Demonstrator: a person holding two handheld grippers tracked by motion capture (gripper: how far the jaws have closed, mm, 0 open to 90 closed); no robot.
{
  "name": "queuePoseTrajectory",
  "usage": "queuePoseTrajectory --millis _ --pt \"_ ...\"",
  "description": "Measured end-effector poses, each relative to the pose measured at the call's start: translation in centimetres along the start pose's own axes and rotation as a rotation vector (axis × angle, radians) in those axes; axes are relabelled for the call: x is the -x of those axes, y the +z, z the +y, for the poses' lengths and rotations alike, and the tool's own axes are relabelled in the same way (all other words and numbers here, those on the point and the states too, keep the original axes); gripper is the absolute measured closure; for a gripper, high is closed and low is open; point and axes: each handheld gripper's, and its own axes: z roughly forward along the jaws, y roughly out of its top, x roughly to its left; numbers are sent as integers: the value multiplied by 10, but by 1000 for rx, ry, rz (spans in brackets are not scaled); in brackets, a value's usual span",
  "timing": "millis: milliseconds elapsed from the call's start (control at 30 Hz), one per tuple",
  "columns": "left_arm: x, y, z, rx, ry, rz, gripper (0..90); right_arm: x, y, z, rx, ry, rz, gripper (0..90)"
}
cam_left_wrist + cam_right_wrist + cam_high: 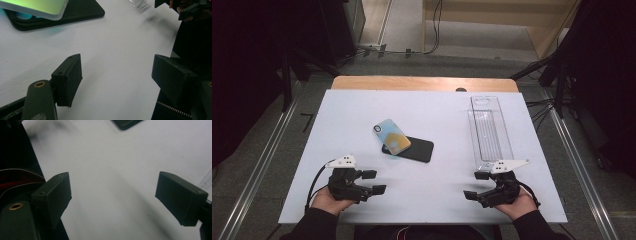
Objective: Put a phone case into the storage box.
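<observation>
The left gripper has its 2 black jaws spread wide with nothing between them; in the left gripper view the 2 pads frame bare white surface. The right gripper also has its 2 jaws parted with nothing held, and in the right gripper view its pads stand well apart over bare sheet. Each gripper is held in a hand, the left hand at about 7 o'clock on the table and the right hand at about 5 o'clock, with dark sleeves coming in from the bottom edge.

From the left gripper, at roughly 1 o'clock and near the table's middle, lies a slim phone case with a blue, yellow and orange pattern. It rests tilted across a flat black rectangular phone case, overlapping that case's upper-left end. In the left gripper view the pale case looks greenish, probably from blur and lighting, and sits on the black one.

From the right gripper, at 12 o'clock, a long clear plastic tray lies lengthwise on the white table sheet, its near end just beside the gripper's grey plate. Both grippers are well apart from the 2 cases.
</observation>
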Motion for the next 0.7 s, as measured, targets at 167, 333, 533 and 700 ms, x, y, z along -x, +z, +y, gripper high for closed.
queuePoseTrajectory --millis 167,333,533,700 --pt "0 0 0 0 4 2 248 2 0 -1 3 21 -8 116" --pt "0 1 0 -8 5 3 249 2 0 -1 5 15 -5 116" --pt "-1 -1 -1 4 3 9 249 3 2 -1 0 18 -8 117" --pt "-2 -1 -1 6 -2 8 249 3 1 0 5 14 -13 121"
